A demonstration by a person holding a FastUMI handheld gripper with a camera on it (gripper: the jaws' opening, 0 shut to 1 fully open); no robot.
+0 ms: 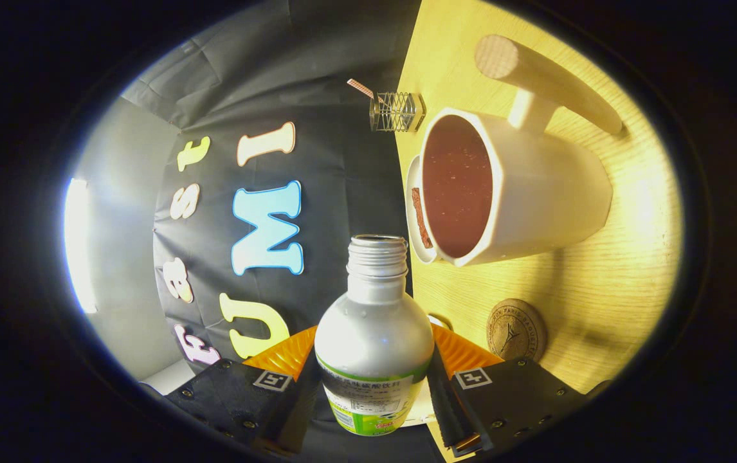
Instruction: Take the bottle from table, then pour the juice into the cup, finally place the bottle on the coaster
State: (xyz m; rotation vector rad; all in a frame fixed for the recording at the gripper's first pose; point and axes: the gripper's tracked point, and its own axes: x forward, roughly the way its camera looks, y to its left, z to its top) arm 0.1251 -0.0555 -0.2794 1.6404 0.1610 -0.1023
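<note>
My gripper [373, 366] is shut on a silver bottle [373, 334] with a green and white label; both fingers press on its body. The bottle has no cap and its threaded neck [378, 254] points away from me. The whole view is rolled sideways, so the bottle is tipped over. Its mouth sits just beside the rim of a white cup [536, 193] with a long wooden handle [548, 80]. The cup's inside looks dark reddish brown. A round cork coaster [515, 330] lies on the wooden table [606, 289], just beyond my right finger and close to the cup.
A small white dish [415, 218] with a brown strip stands against the cup's rim. A little wire rack [397, 112] holding a pale stick sits at the table's edge beyond the cup. The booth's black cloth wall lies behind the bottle.
</note>
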